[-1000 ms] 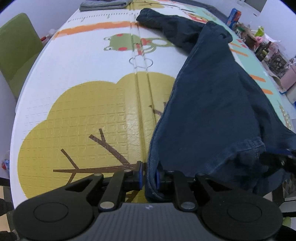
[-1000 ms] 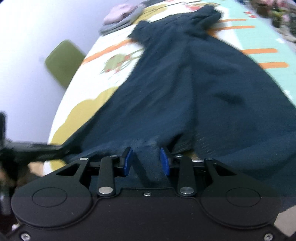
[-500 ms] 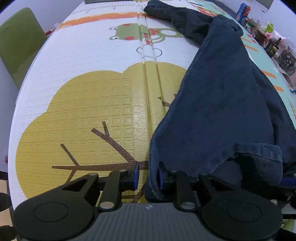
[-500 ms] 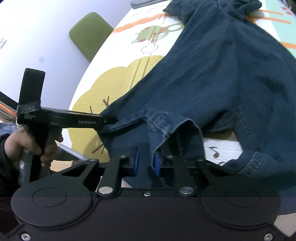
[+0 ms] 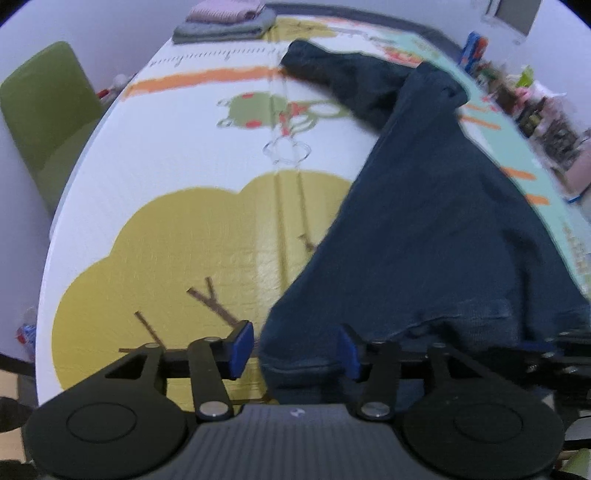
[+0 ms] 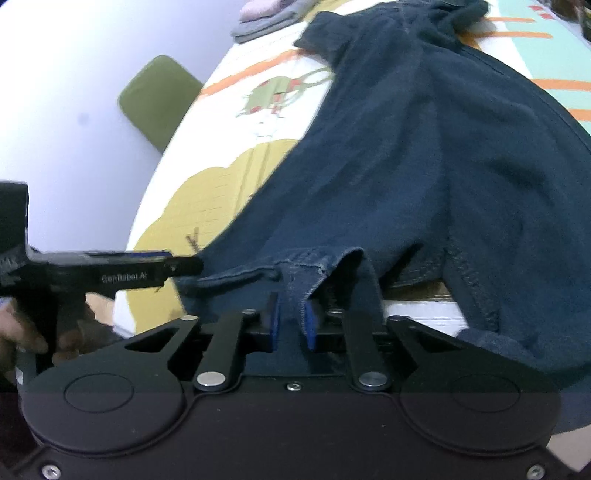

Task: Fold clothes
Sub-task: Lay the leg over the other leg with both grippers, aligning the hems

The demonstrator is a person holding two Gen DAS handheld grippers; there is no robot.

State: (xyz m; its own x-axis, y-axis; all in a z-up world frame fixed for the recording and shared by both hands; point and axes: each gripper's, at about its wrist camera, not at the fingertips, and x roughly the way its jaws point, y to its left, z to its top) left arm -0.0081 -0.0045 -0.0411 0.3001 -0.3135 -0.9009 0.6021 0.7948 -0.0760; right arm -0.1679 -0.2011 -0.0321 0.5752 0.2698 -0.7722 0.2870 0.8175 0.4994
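Letting go, my left gripper point(image 5: 291, 347) spreads off the denim shirt's point(image 5: 424, 236) hem while my right gripper point(image 6: 291, 319) closes, pinching it.

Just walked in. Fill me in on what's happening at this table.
A person with a gripper in each hand is folding a dark blue denim garment on a cartoon-print play mat. The right gripper is closing on the garment's near hem. The left gripper is opening, its pads off the hem corner lying between them. Folded clothes sit at the mat's far end.
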